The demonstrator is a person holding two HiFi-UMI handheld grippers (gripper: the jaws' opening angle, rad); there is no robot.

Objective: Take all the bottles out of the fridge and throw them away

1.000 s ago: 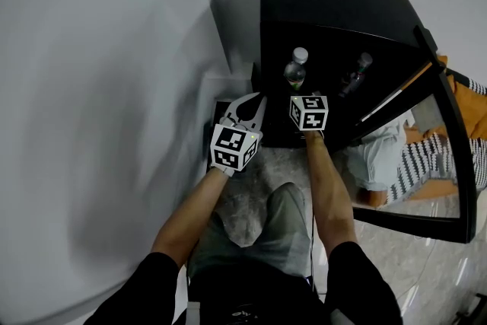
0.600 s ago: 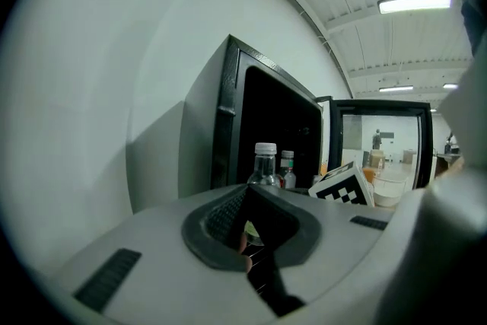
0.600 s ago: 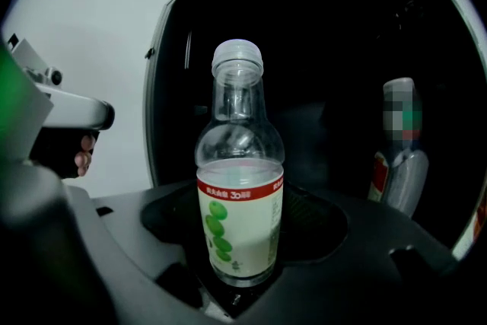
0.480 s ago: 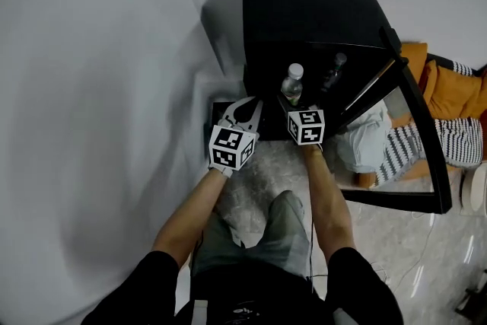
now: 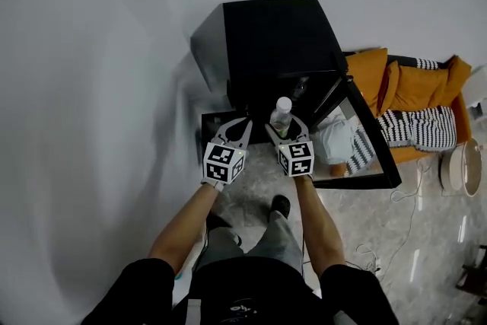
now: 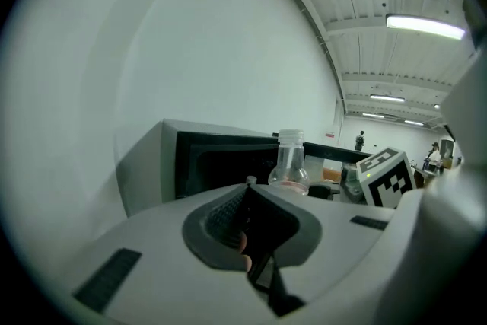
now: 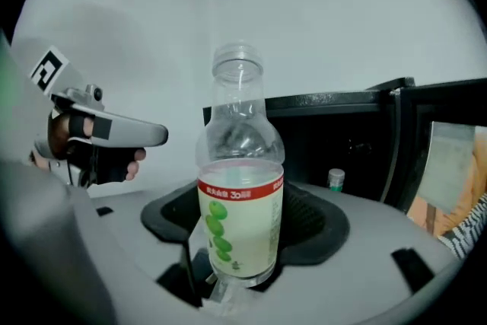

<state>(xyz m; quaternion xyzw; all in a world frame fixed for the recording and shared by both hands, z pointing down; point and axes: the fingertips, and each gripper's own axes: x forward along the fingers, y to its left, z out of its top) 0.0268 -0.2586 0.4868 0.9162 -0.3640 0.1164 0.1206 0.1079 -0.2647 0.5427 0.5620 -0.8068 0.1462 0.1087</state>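
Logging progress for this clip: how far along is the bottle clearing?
Done: fridge open. In hand: right gripper shut on one bottle, in front of the fridge. To do: a second bottle stands inside; the held one is not yet thrown away. The left gripper is shut, empty.

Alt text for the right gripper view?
The right gripper holds an upright clear bottle with a red-banded, green-dotted label. Behind it stands the open black fridge with another small bottle inside; the left gripper shows at left.

The person is wearing a black short-sleeved shirt and grey trousers; the left claw and right claw are each carrying a black-and-white marker cube.
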